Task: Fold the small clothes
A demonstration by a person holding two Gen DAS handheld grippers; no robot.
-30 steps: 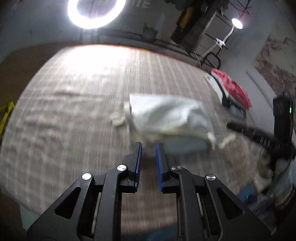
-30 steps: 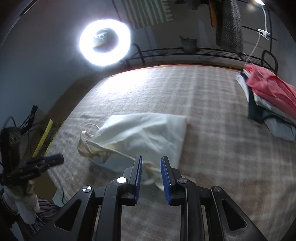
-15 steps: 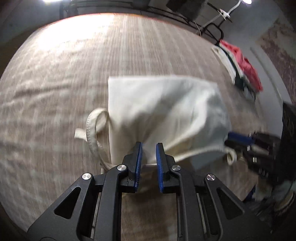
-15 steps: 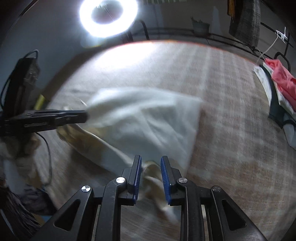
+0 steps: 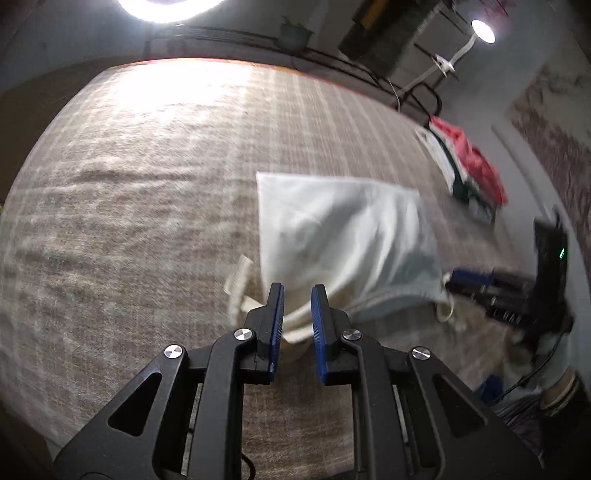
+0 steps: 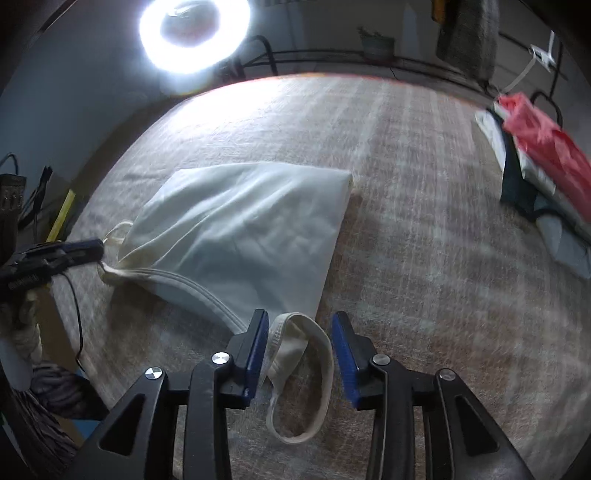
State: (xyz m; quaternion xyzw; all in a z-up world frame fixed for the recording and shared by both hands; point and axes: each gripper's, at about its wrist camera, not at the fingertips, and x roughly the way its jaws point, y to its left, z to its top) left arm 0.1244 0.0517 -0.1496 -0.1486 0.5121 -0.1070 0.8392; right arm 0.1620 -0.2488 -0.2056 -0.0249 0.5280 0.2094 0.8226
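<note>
Nearest us, our right gripper (image 6: 300, 341) has its jaws spread wide, with a loose strap loop (image 6: 314, 373) of the cream tote bag (image 6: 243, 229) lying between them on the plaid bed cover (image 6: 424, 240); neither pad touches it. Our left gripper (image 5: 297, 310) has its jaws close together with a narrow gap, and the near hem of the bag (image 5: 343, 229) runs between the blue pads (image 5: 277, 314); we cannot tell whether they pinch it. In the right wrist view that gripper (image 6: 79, 251) sits at the bag's far-left corner, beside the other strap (image 6: 116, 230).

The bag lies flat in the middle of the cover, its mouth toward us, and we cannot see anything inside it. We can read no print on it; the lettering on the gripper bodies is blurred.

Farther off, a stack of folded clothes (image 6: 543, 173), red on top, sits at the right edge. Beyond the bed a ring light (image 6: 194, 33) glares.
</note>
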